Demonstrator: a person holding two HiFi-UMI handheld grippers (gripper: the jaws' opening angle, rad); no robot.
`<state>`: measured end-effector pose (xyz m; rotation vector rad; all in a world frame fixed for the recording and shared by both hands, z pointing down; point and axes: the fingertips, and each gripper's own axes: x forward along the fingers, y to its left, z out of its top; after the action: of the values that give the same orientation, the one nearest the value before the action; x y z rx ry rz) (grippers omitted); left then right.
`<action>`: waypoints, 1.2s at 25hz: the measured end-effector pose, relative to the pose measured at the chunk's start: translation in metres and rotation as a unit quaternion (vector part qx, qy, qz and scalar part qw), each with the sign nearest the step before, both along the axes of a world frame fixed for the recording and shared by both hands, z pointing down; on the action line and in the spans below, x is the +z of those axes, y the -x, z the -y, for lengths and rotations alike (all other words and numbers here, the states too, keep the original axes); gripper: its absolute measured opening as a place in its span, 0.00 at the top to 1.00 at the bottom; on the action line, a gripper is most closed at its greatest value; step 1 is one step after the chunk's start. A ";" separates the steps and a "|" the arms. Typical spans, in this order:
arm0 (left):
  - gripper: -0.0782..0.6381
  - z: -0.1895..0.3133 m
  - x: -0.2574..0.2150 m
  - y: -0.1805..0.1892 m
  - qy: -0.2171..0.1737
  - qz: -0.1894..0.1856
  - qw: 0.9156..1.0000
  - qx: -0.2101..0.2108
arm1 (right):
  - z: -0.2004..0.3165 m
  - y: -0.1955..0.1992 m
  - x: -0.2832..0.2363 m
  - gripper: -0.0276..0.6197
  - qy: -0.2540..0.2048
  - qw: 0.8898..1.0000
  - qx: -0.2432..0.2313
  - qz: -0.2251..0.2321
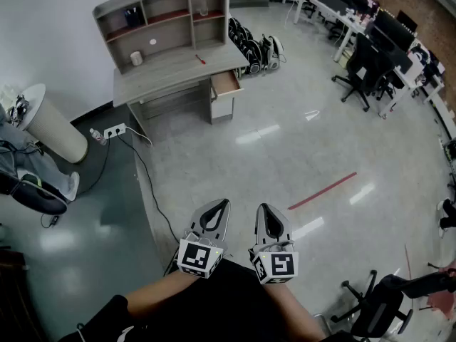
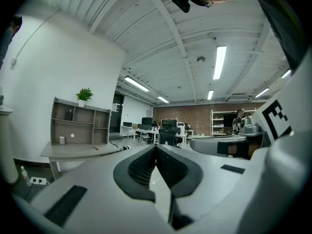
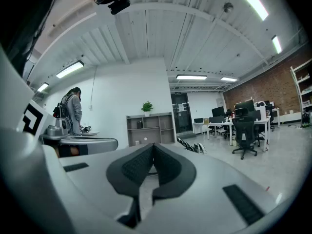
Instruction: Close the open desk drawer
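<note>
The step in hand is the approach. The open drawer (image 1: 226, 83) juts forward from under the right end of the desk surface (image 1: 171, 68), and nothing touches it yet. The left claw (image 1: 222, 205) and the right claw (image 1: 265, 209) are each pressed together with nothing between the jaws. They are held level, side by side, well away from the surface, with a broad stretch of grey floor (image 1: 285, 148) between. By my judgement the next move calls for walking up to the surface's right end, then laying 1 closed claw flat against the drawer front and pushing straight in until it sits flush; no pinch seems needed. The drawer front stands out past the surface's front edge, so an off-centre push could skew it on its runners. A black cable (image 1: 147, 184) trails from the surface's left foot across the floor toward the person, and a row of bags (image 1: 253, 48) sits just right of the surface. Directly in front of the surface the floor looks open.
</note>
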<state>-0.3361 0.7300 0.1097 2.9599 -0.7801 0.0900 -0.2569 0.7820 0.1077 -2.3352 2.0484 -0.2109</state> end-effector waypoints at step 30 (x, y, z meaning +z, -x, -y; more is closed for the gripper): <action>0.87 0.159 0.050 -0.096 0.070 -0.011 0.997 0.019 | 0.132 -0.111 0.053 0.93 0.062 0.997 0.025 0.034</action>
<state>-0.2396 0.5711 0.1599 2.8379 -0.6857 0.1086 -0.1456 0.6503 0.1603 -2.4098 1.9977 -0.4199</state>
